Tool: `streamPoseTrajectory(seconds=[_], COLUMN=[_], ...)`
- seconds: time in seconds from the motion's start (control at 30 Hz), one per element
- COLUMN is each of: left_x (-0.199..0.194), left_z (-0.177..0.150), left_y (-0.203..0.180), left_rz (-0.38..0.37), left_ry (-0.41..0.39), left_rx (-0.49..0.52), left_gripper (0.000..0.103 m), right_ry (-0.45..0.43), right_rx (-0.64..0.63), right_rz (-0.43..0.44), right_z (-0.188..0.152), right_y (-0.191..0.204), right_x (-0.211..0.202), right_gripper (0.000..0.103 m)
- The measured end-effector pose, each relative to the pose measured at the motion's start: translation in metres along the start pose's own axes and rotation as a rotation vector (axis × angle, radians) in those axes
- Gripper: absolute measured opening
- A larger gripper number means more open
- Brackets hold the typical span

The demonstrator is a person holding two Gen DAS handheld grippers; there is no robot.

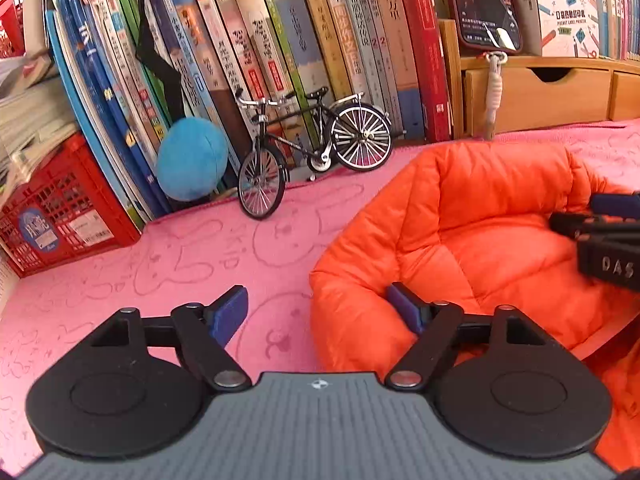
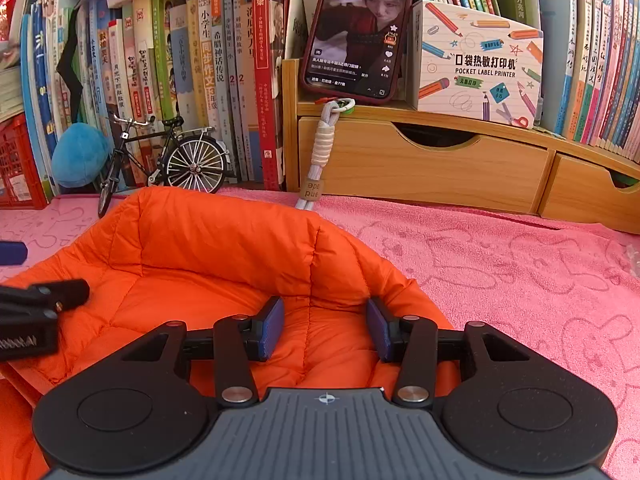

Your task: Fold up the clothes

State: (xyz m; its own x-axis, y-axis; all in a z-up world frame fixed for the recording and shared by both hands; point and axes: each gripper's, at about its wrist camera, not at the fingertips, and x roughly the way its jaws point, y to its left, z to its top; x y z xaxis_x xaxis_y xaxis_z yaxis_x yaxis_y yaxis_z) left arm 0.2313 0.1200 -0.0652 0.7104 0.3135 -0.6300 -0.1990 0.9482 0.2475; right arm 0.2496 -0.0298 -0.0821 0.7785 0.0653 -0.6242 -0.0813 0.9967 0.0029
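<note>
Two grippers: were seen over the orange jacket [image 2: 224, 264].
Jacket: was laid crumpled on the pink cloth [image 1: 160, 264].
Left gripper [image 1: 320, 312]: was spread wide, nothing pinched.
Right gripper [image 2: 326, 328]: was half spread astride a jacket fold; grip could not be told.

One puffy orange quilted jacket [image 2: 224, 264]. One black miniature model bicycle [image 1: 316, 148]. One round blue plush ball [image 1: 192, 158]. One red plastic lattice crate [image 1: 60, 216]. One phone in a dark red case [image 2: 356, 28]. One white printed cardboard label-printer box [image 2: 476, 64]. Two light wooden drawers [image 2: 420, 164] visible. Books: dozens, uncounted.
</note>
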Motion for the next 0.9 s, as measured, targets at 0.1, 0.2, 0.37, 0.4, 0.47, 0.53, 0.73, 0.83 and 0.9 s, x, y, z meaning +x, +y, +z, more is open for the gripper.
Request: streamPoseTrajectory(seconds=[0.1,0.2,0.37,0.4,0.47,0.53,0.73,0.83,0.9], left_x=[-0.002,-0.003,0.003,0.004,0.004,0.003,0.002,0.002,0.002], left_z=[-0.009,-0.012,-0.01,-0.01,-0.01,-0.01,-0.007,-0.007,-0.007], left_y=[0.006,0.004,0.015,0.018,0.02,0.017,0.017,0.017,0.017], left_rz=[0.0,0.013,-0.033,-0.046,-0.056,-0.046,-0.046,-0.05,-0.053], left_ry=[-0.031,-0.05,-0.031,-0.025,-0.021,-0.025,-0.025,-0.024,-0.023], left_rx=[-0.039,-0.036,-0.095,-0.113,-0.126,-0.115,-0.114,-0.118,-0.12], left_gripper=[0.093,0.094,0.096,0.096,0.096,0.096,0.097,0.097,0.097], right_ry=[0.0,0.0,-0.009,-0.015,-0.035,-0.083,-0.23,-0.18,-0.12], right_rx=[0.001,-0.004,-0.008,-0.006,0.001,0.004,-0.068,-0.025,0.028], right_rz=[0.001,-0.002,0.003,0.011,0.026,0.029,0.003,-0.009,-0.031], right_z=[0.0,0.001,0.001,0.0,0.001,0.004,0.036,0.048,0.049], right_y=[0.0,0.001,0.002,0.002,0.001,0.003,0.027,0.027,0.021], right_x=[0.0,0.0,-0.003,-0.006,-0.015,-0.028,-0.039,-0.012,0.008], right_gripper=[0.047,0.047,0.059,0.064,0.066,0.066,0.072,0.072,0.072])
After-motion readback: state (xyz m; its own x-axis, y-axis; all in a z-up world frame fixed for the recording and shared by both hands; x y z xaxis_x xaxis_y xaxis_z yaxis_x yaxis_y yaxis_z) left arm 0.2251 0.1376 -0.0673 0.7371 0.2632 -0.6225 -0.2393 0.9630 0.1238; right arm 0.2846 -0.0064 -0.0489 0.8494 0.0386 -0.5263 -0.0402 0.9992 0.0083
